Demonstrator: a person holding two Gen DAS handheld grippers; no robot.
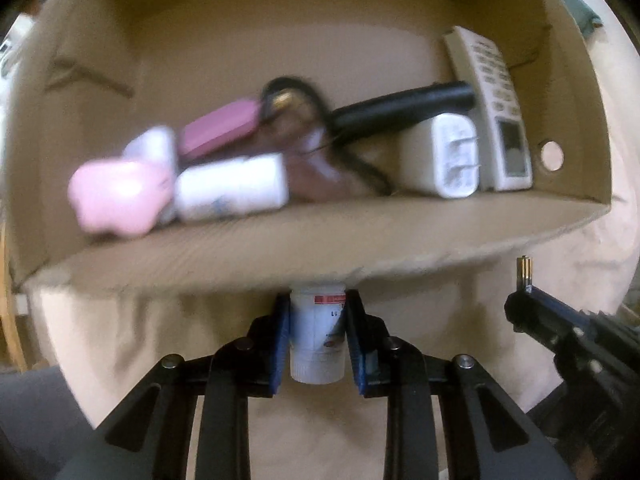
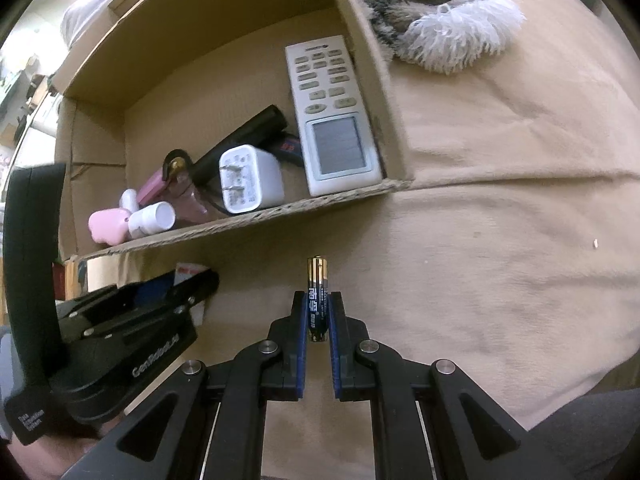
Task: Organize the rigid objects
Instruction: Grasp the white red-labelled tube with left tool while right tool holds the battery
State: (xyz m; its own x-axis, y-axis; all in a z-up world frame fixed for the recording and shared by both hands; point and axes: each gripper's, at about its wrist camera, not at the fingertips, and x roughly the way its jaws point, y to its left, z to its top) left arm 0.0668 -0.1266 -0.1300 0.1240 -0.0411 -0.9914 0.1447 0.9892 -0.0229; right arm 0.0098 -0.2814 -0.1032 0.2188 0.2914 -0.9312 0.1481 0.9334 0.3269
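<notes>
A: Two loads in hand. Left wrist view: my left gripper (image 1: 318,338) is clamped on the white bottle (image 1: 318,336), just below the cardboard box (image 1: 280,248) rim.

B: Right wrist view?

A: My right gripper (image 2: 318,320) pinches the battery (image 2: 317,292) upright, outside the box. Best to lift each over the wall, then release low.

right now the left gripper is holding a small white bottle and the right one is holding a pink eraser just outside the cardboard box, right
Not quite. The right gripper is clamped on a battery, not a pink eraser, as the right wrist view shows. The rest holds: the left gripper grips the small white bottle, and both are just outside the cardboard box.
</notes>
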